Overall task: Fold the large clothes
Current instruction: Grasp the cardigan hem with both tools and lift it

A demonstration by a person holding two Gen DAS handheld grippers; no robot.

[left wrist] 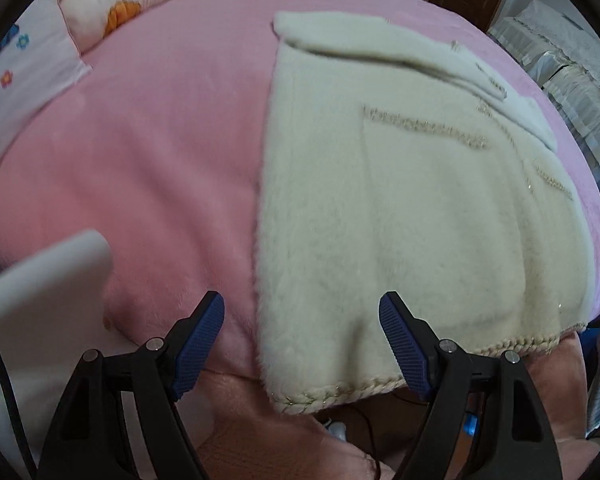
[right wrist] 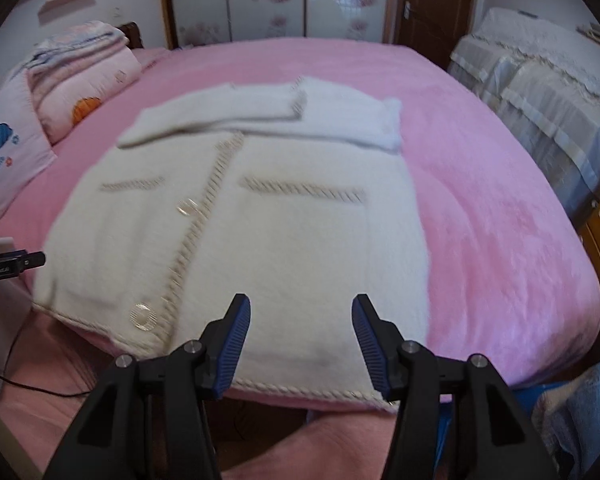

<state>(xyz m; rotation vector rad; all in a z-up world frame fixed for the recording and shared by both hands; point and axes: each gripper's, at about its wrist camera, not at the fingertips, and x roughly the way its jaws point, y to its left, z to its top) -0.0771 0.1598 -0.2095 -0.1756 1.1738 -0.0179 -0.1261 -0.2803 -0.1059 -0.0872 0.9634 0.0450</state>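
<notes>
A cream fluffy cardigan (right wrist: 236, 220) lies flat on the pink bed (right wrist: 480, 200), front side up, with its braided front band running from the lower left to the upper middle of the right wrist frame. Two round buttons (right wrist: 143, 317) sit along this band. Both sleeves are folded across the chest part, in the upper middle of the frame. The hem with a braided edge lies at the near edge of the bed, in the lower part of both frames.

The right tool (right wrist: 301, 336) is released, its blue pads wide apart, and it hangs above the hem part of the cardigan, right of the front band. It holds nothing.

The left tool (left wrist: 301, 344) is also released and holds nothing. In its frame the cardigan (left wrist: 400, 220) fills the middle and the right, and the tool is over the lower left corner of the cloth; its left pad is over the pink bed (left wrist: 160, 160), its right pad over the cream cloth.

Folded pink bedding (right wrist: 84, 80) lies in the upper left of the right wrist frame, well apart from the cardigan.
</notes>
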